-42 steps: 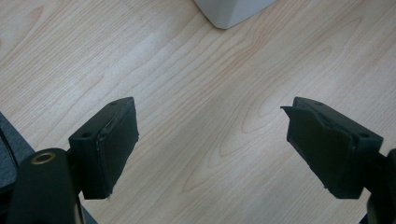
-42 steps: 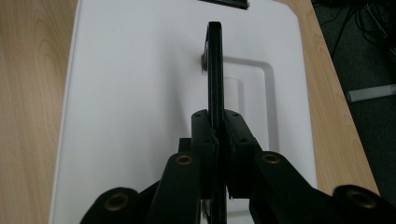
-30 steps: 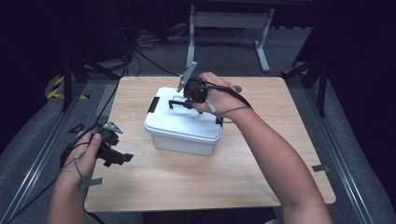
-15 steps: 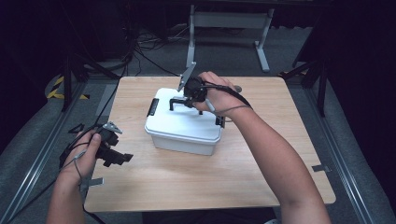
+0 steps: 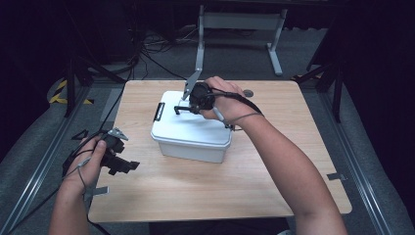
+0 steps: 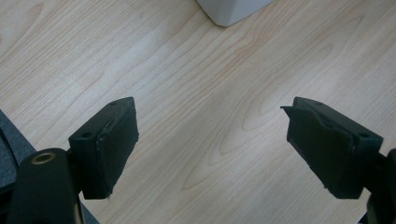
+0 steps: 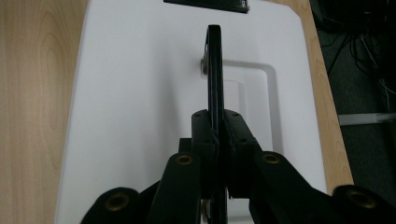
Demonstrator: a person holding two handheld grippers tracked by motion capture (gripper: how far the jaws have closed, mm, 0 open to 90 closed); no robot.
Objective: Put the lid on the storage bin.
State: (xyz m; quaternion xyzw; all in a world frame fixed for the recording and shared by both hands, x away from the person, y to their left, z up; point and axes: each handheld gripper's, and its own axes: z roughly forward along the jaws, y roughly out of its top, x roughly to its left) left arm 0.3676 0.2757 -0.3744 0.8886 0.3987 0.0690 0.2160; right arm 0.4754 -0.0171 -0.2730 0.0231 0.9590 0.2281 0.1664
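- Centrally on the pale wooden table (image 5: 235, 191) sits a white lidded plastic box (image 5: 191, 134), bare wood all around.
- Right gripper (image 7: 215, 135) pinches its raised black handle (image 7: 214, 70).
- Left gripper (image 6: 212, 140), jaws wide and empty, hovers near the table's left edge.

I see a light wooden table (image 5: 274, 186) on grey carpet (image 5: 372, 147), with a grey metal stand (image 5: 240, 22) and tangled cables (image 5: 151, 46) beyond it. Yellow-black tape (image 5: 61, 90) marks the floor; the surroundings are dark.
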